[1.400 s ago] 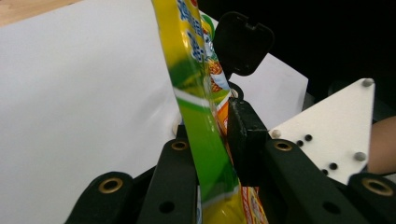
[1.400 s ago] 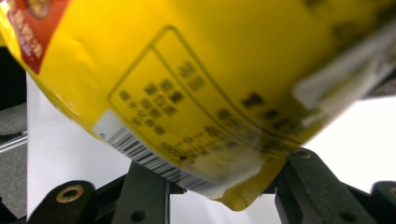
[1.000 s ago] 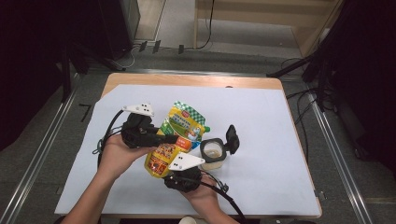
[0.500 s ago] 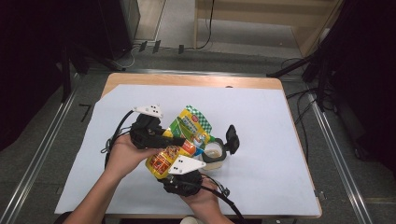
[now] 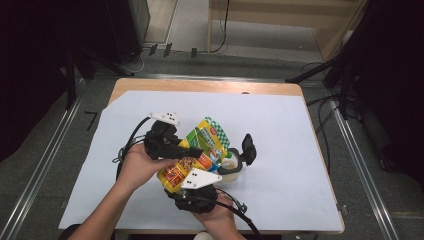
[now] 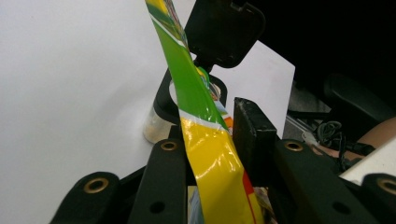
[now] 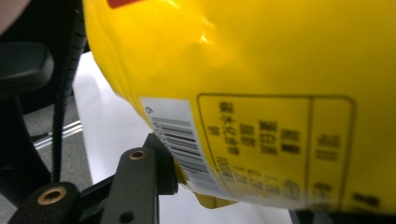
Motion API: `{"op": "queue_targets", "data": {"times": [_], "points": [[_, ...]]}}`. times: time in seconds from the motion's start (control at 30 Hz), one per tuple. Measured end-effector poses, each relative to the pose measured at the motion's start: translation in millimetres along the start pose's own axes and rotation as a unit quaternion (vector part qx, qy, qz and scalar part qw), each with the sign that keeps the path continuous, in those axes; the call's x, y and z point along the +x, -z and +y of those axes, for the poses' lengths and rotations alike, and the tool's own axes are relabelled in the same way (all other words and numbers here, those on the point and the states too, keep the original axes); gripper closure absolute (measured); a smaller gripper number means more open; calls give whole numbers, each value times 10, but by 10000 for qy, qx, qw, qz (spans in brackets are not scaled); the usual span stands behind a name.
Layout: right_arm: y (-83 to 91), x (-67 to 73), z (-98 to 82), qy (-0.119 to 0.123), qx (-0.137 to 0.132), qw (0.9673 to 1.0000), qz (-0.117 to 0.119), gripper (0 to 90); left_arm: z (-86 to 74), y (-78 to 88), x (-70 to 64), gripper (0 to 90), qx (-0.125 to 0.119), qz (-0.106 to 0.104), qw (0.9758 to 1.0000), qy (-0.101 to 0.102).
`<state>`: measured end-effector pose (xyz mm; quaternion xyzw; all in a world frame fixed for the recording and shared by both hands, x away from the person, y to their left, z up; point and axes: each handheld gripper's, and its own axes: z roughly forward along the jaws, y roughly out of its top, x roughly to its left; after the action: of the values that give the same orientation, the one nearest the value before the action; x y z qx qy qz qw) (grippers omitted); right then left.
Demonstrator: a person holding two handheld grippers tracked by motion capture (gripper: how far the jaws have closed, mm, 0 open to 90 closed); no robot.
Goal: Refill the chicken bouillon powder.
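The glossy yellow-green snack bag (image 6: pixel 205 140), a crinkled film pouch, stands edgewise between the left gripper (image 5: pixel 192 150) jaws, which have just been opening; whether they still press it I cannot tell. The right gripper (image 7: pixel 196 186) jaws, also just opening, flank its bulging barcoded side; grip unclear.

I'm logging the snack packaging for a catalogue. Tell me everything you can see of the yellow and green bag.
The bag is a glossy plastic pouch, yellow at one end with a red patch, green with a checked edge at the other. A barcode and printed boxes mark its yellow back. It is held off the white sheet, tilted, its green end above a small clear jar with an open black lid. It sits between the fingers of the left gripper and the right gripper, whose jaws have just been opening.
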<state>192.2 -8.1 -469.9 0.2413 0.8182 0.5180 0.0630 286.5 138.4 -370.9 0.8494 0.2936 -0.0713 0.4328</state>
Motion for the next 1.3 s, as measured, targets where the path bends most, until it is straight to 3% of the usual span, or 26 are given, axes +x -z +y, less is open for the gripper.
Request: {"op": "queue_targets", "data": {"times": [0.1,0.27,0.5,0.67,0.97,1.1,1.3], "points": [[5,16,5,-63,-11,9999,83,586,12,0,-8,734,19,123,9999,-26],[6,49,7,15,-8,10000,64,581,19,-22,5,734,40,61,9999,96],[6,70,6,31,3,10000,49,574,25,-59,-6,736,86,65,9999,114],[11,108,5,201,-49,9997,84,556,32,-79,-7,739,72,47,9997,229],[-5,105,6,207,16,9998,79,523,42,-111,-34,737,127,164,9996,215],[-4,101,16,262,59,9996,-9,579,52,-118,-39,737,149,176,9995,209],[7,86,36,181,49,9998,11,587,89,-126,-43,733,224,211,9992,236]]}}
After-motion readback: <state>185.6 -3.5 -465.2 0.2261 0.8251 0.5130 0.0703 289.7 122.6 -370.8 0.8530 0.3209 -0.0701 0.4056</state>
